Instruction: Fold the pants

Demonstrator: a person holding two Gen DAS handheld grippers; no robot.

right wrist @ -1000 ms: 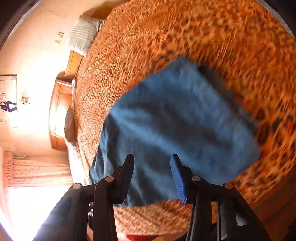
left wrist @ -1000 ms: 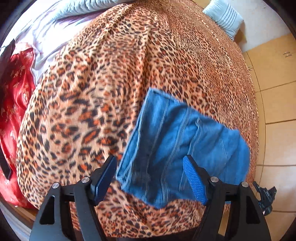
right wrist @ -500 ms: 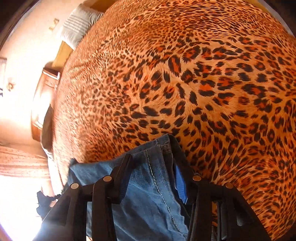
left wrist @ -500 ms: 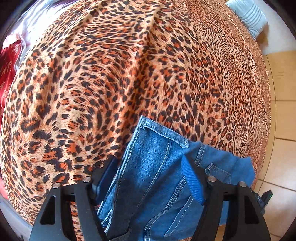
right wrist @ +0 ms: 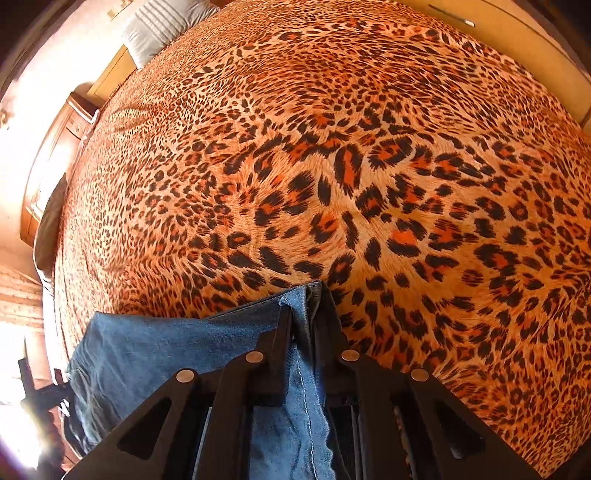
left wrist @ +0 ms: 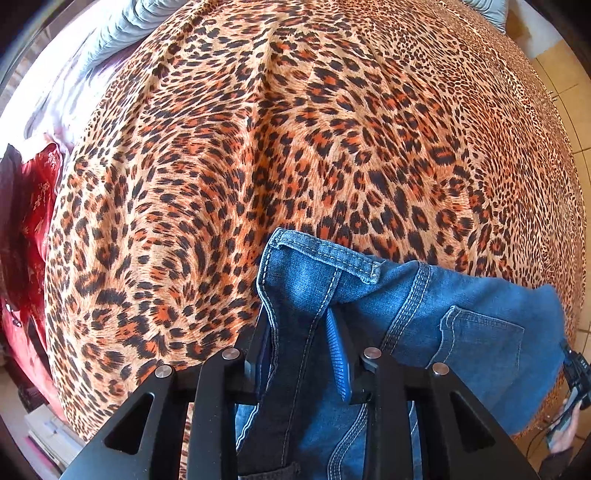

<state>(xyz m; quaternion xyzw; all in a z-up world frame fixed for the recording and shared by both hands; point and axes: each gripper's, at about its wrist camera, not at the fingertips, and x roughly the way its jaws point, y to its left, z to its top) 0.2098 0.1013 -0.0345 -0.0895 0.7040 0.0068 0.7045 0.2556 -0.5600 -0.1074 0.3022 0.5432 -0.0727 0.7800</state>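
Gripping the blue denim pants point(left wrist: 424, 317) by a stitched hem edge, the left gripper point(left wrist: 299, 328) has its fingers closed on a bunched fold of the cloth, with a blue ribbed pad point(left wrist: 338, 354) showing on one side. Seen from the right wrist, the right gripper point(right wrist: 306, 321) pinches another edge of the pants point(right wrist: 147, 354) tight between its dark fingers. The denim hangs between the two grippers just over the near edge of the bed, above the leopard-print bedspread point(left wrist: 295, 147). A red cloth point(left wrist: 33, 206) lies at the bedspread's left edge, and a grey striped pillow point(right wrist: 162, 26) sits at the far corner
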